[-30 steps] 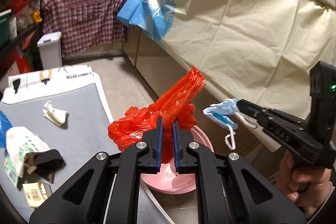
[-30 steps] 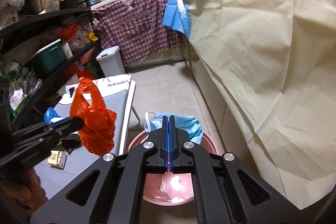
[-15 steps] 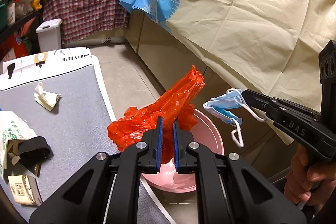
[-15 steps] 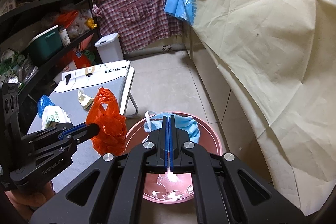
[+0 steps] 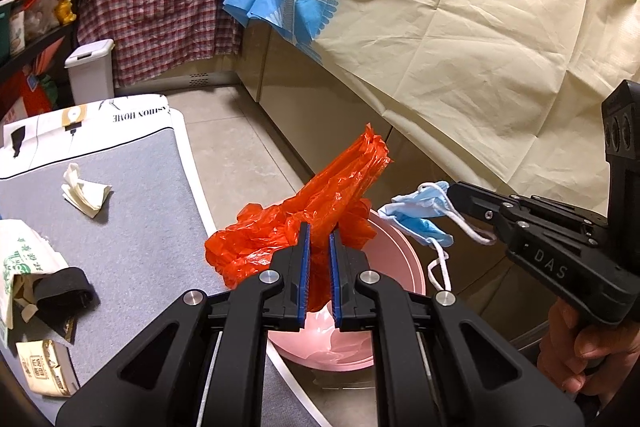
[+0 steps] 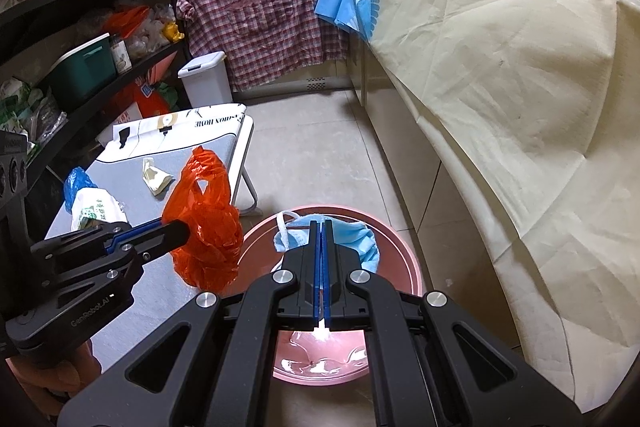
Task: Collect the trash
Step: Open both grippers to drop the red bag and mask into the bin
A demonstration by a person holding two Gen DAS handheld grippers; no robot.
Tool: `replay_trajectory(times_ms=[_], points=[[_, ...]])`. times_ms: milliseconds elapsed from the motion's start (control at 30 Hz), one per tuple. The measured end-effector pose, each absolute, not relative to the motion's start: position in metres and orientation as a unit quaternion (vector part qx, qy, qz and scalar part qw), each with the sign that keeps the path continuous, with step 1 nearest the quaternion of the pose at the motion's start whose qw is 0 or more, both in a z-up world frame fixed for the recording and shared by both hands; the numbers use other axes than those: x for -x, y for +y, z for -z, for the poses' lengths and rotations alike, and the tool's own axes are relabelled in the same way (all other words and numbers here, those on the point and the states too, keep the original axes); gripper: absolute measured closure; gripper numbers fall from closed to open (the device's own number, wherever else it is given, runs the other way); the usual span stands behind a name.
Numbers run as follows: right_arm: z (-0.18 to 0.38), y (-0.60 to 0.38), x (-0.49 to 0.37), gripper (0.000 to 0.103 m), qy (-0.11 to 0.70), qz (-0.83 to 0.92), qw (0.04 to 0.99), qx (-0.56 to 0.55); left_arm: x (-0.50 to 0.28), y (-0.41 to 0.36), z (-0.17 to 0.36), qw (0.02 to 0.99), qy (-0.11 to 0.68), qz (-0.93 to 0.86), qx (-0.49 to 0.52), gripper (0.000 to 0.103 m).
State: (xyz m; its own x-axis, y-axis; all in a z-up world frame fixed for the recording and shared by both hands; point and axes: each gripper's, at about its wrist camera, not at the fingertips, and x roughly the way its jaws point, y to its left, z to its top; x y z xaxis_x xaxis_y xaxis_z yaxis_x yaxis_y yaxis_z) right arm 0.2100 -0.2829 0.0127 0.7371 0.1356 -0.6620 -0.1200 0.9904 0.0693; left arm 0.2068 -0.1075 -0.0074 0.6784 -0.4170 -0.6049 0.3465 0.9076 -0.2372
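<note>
My left gripper [image 5: 319,227] is shut on an orange plastic bag [image 5: 320,203] and holds it over the table's right edge, beside a pink basin [image 5: 394,267] on the floor. It also shows in the right wrist view [image 6: 182,227] with the bag [image 6: 204,227]. My right gripper [image 6: 322,223] is shut on a blue face mask [image 6: 356,239] and holds it above the pink basin [image 6: 396,251]. In the left wrist view the right gripper [image 5: 452,193] holds the mask [image 5: 420,215] with its ear loops dangling.
A grey-topped table [image 5: 132,227] carries a crumpled tissue [image 5: 84,189], a printed bag [image 5: 24,263] and a small carton [image 5: 44,367]. A cream sheet [image 5: 460,47] covers the counter at right. A white bin [image 5: 90,67] and shelves [image 6: 80,39] stand beyond.
Both grippers have moved lower and closer to the pink basin, each still holding its item. The right gripper with the mask now hangs over the basin.
</note>
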Motion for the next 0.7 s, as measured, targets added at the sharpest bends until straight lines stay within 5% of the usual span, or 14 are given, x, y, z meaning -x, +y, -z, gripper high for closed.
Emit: replay_trajectory(times_ms=[267,367,500,700], points=[[-0.008,-0.28,-0.214,0.098,0.367,-0.066,0.928,-0.003,-0.211,-0.11,0.009,0.912,0.35,0.209,0.049,0.093],[-0.005,-0.28,-0.216,0.096,0.373,-0.057,0.926,0.003,-0.212,-0.107,0.008,0.912,0.352,0.204,0.057,0.078],[-0.006,-0.282,-0.213,0.056,0.368,-0.047,0.929,0.006,-0.211,-0.102,0.005,0.913,0.347,0.203,0.063,0.071],[-0.009,-0.284,-0.21,0.056,0.357,-0.044,0.933,0.003,-0.204,-0.092,-0.003,0.918,0.336,0.198,0.071,0.071]])
